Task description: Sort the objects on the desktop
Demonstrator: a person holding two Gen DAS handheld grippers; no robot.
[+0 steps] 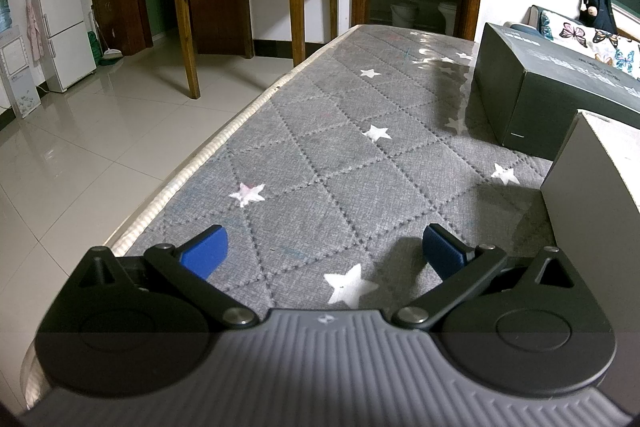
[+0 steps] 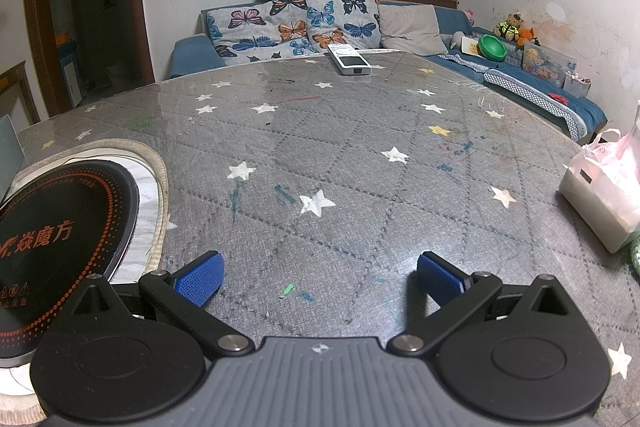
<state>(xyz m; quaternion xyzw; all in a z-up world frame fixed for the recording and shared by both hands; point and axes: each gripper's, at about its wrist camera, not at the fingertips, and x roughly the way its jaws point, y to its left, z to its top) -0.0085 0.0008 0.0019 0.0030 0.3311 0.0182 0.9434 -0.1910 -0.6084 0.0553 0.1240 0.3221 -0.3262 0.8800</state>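
A wide table (image 2: pixel 360 155) covered in grey quilted cloth with white stars fills both views. A dark box (image 1: pixel 552 83) lies at its far right in the left view, with a grey box (image 1: pixel 592 179) nearer. A black round cooktop (image 2: pixel 60 247) sits at the left edge in the right view; a pink bag (image 2: pixel 604 187) at the right; a white remote (image 2: pixel 350 63) far across. The left hand-held gripper (image 1: pixel 324 251) and right hand-held gripper (image 2: pixel 318 275) hover spread wide, holding nothing.

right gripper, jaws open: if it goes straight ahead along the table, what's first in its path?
Probably the white remote at the far edge; the table cover between it and the right gripper looks free. Depth is uncertain.
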